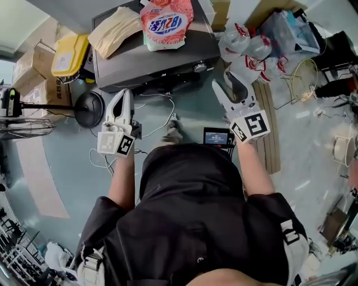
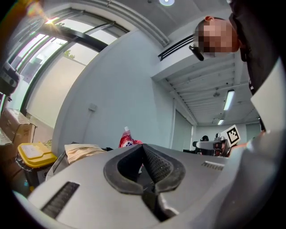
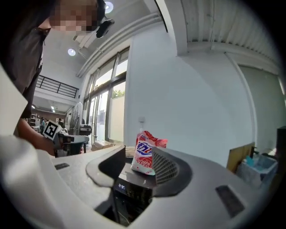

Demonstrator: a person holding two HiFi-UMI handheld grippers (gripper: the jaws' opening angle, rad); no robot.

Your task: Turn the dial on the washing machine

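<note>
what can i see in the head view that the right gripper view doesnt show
Only the head view: the dial and the yellow bin. Only the right gripper view: tall windows and a ceiling light. Both: the red and white detergent bag standing on top of the washing machine.

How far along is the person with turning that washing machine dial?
Nothing looks done: the dial on the washing machine front has no gripper on it. In hand: the right gripper, jaws apart and empty, hovers nearest the dial; the left gripper is shut on nothing. Left: reach the dial, close on it, turn it.
</note>
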